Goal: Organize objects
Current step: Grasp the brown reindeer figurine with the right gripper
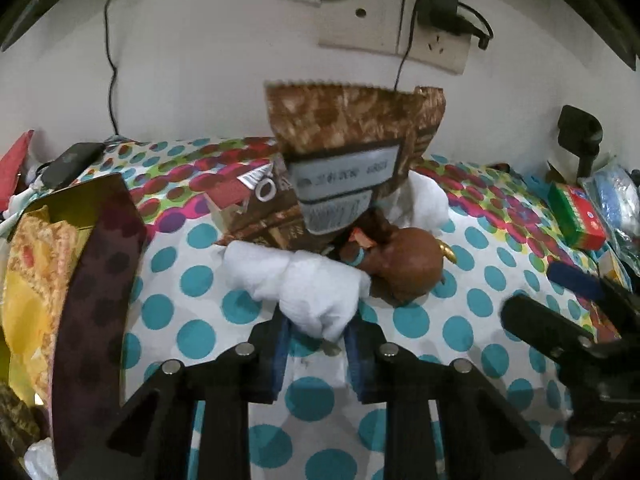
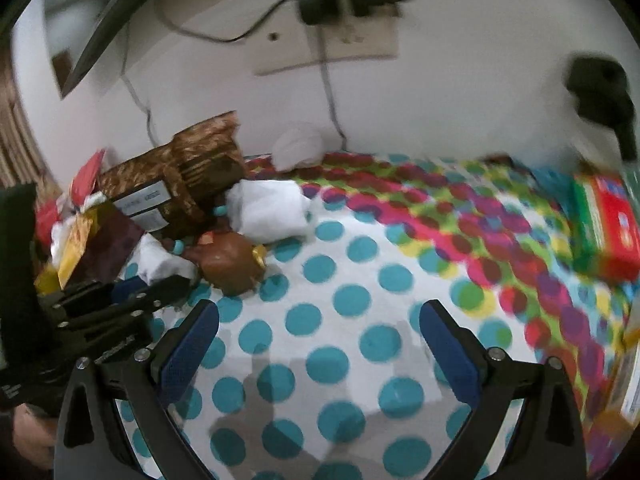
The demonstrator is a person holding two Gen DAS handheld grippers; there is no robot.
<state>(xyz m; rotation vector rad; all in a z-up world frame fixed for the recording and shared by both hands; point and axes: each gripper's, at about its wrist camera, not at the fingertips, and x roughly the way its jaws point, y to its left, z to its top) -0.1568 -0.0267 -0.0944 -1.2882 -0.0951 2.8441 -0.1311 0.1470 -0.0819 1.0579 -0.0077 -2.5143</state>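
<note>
Cloth (image 1: 316,292), white and soft, sits on the dotted surface (image 1: 460,332), pinched at its near end by the left gripper (image 1: 318,340). Right behind the cloth lies a brown toy (image 1: 408,266) with a gold bit on it. A brown snack bag (image 1: 352,144) stands up behind them, near the wall. The right gripper (image 2: 320,316) hangs over the dots with its blue fingers (image 2: 448,348) spread wide and nothing between them. A red and green box (image 2: 604,228) rests far off to the right.
</note>
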